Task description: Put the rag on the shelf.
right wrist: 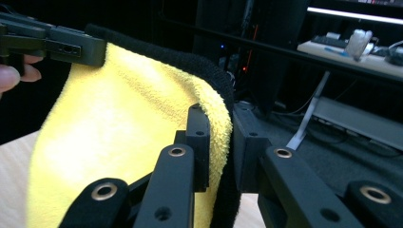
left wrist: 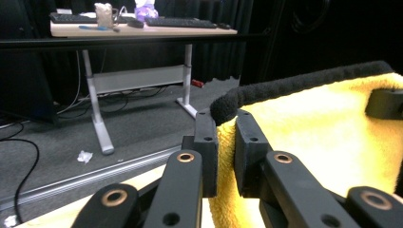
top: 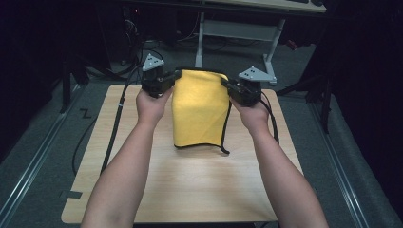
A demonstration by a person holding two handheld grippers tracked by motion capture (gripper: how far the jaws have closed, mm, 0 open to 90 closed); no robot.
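High view showed a yellow microfibre towel (top: 199,111) with a black hem held up by its two upper corners between the two hand-held grippers, above a light wooden desk (top: 190,190). The left hand-held gripper (top: 175,76) was clamped on the towel's upper left corner and the right hand-held gripper (top: 226,83) on the upper right corner, each carried in one of the person's hands. From those corners the towel hung down towards the person, and its lower edge lay on the desk between the two forearms, with a black strip of hem trailing out at the lower right corner. No brand, label or writing could be read on the towel, the desk or either hand-held gripper.

Left gripper view looked along its own two black jaws, which pinched the yellow pile just below the black hem (left wrist: 294,83); the hem ran on from the jaws towards the right hand-held gripper's tip (left wrist: 385,102) at the far corner. Beyond the jaws stood a second desk (left wrist: 142,29) with keyboards on it.

Right gripper view had its jaws closed on the towel's folded edge, yellow pile on one side and black hem on the other, with the left hand-held gripper (right wrist: 92,50) biting the far corner beside the person's fingertips (right wrist: 12,76).
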